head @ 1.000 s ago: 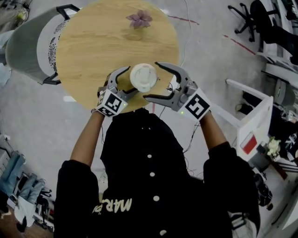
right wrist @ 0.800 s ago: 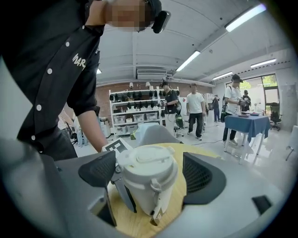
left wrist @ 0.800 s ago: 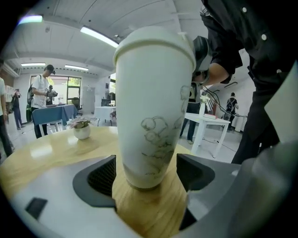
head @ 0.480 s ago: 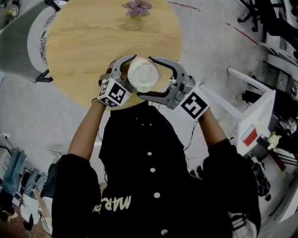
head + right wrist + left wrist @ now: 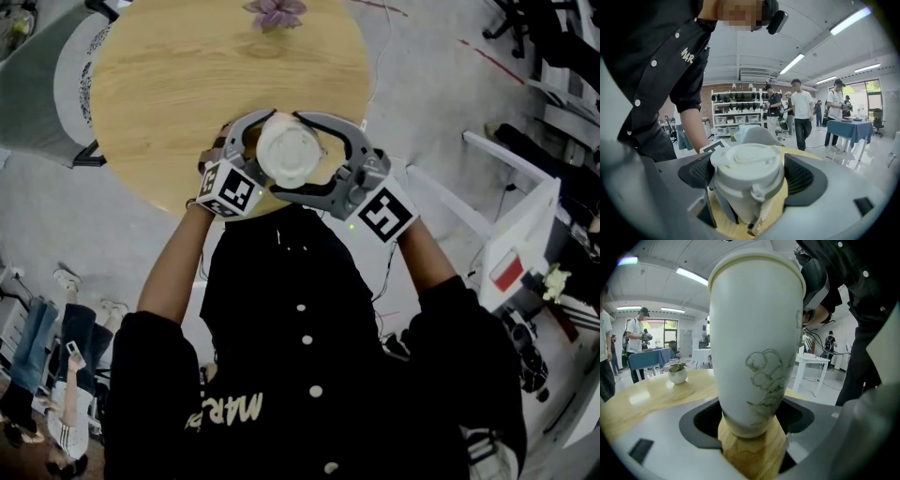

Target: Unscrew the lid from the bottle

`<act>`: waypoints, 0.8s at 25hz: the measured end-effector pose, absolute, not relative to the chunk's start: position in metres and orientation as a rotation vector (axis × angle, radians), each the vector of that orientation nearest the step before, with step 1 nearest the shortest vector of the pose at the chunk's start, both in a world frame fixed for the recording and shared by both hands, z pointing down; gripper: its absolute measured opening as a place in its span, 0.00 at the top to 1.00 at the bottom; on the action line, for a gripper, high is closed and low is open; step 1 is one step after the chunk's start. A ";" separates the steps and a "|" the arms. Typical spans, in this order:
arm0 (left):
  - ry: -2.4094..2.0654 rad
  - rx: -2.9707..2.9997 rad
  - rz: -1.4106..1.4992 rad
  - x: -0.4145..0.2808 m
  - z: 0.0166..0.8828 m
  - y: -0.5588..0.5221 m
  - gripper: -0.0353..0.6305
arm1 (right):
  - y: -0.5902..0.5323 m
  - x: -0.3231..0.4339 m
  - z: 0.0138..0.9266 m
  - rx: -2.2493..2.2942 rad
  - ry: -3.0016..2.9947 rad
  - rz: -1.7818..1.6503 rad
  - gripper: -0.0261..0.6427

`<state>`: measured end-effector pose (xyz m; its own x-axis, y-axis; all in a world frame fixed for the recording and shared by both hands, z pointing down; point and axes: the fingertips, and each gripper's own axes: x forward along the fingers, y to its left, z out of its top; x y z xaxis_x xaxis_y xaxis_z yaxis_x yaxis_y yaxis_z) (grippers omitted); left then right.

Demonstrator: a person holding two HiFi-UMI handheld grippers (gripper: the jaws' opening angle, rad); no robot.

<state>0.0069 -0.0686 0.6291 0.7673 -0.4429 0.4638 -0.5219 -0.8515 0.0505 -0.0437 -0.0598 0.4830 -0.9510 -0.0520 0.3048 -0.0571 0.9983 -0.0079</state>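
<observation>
A white bottle [image 5: 288, 150] with a faint flower drawing [image 5: 764, 376] stands upright near the front edge of the round wooden table [image 5: 187, 84]. My left gripper [image 5: 263, 156] reaches round its lower body [image 5: 757, 348] from the left. Its jaws are closing with the bottle between them, and the pads sit close on both sides. My right gripper [image 5: 305, 157] comes from the right, higher up. The white lid [image 5: 746, 164] sits between its jaws, close to the left pad, with a thin gap at the right pad.
A small potted plant [image 5: 275, 13] stands at the table's far side. A grey chair [image 5: 37, 84] is behind the table at the left, and a white side table [image 5: 506, 244] stands at the right. Several people [image 5: 802, 112] stand near shelves [image 5: 738, 112].
My right gripper has moved left, so its jaws now surround the lid. The left gripper has stayed round the bottle.
</observation>
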 end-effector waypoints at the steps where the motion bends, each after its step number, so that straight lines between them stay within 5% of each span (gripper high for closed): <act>1: -0.762 2.786 0.665 0.007 0.629 -0.068 0.42 | -0.060 -0.044 0.483 0.070 -2.829 0.010 0.28; 13: -0.611 2.839 0.736 0.009 0.632 -0.066 0.42 | -0.047 -0.039 0.491 -0.582 -2.659 -0.109 0.29; 20: -0.615 2.835 0.731 0.009 0.630 -0.065 0.42 | -0.055 -0.024 0.494 -0.381 -2.656 0.000 0.25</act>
